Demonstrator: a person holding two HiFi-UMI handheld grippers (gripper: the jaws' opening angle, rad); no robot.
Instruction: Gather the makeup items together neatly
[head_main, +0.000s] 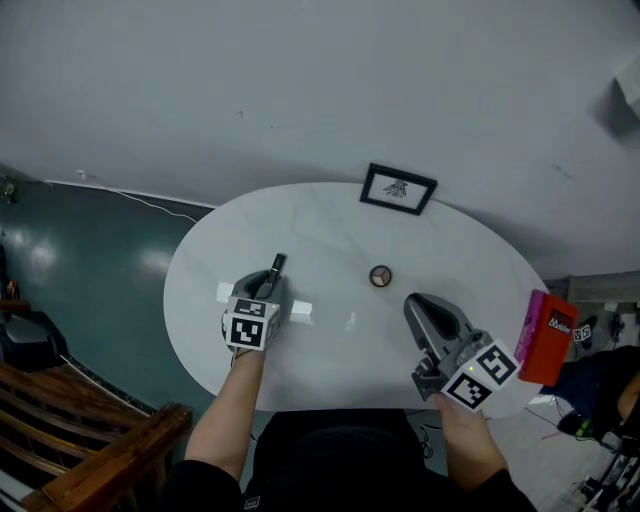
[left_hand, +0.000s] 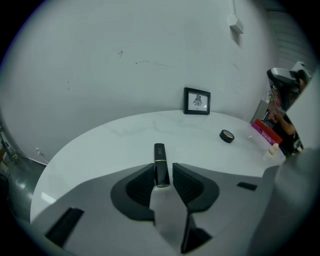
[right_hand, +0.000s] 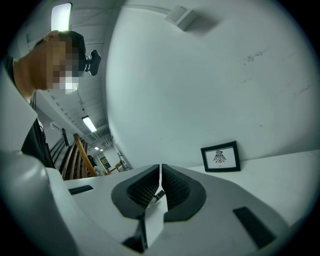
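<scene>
A slim black makeup tube (left_hand: 159, 160) with a thin gold band lies between the jaws of my left gripper (left_hand: 163, 172), pointing away over the white oval table (head_main: 330, 225). The left pad touches it and a narrow gap shows on the right, so the jaws are open. In the head view the tube (head_main: 276, 268) sticks out ahead of the left gripper (head_main: 268, 285). A small round compact (head_main: 380, 276) sits at mid-table, also seen from the left gripper as the compact (left_hand: 227, 136). My right gripper (head_main: 418, 302) is shut and empty, to the compact's right; its pads (right_hand: 170, 187) meet.
A black-framed picture (head_main: 398, 189) stands at the table's far edge. A red and pink box (head_main: 545, 338) stands at the right edge. White flat items (head_main: 300, 312) lie beside the left gripper. A wooden chair (head_main: 90, 440) is at the lower left.
</scene>
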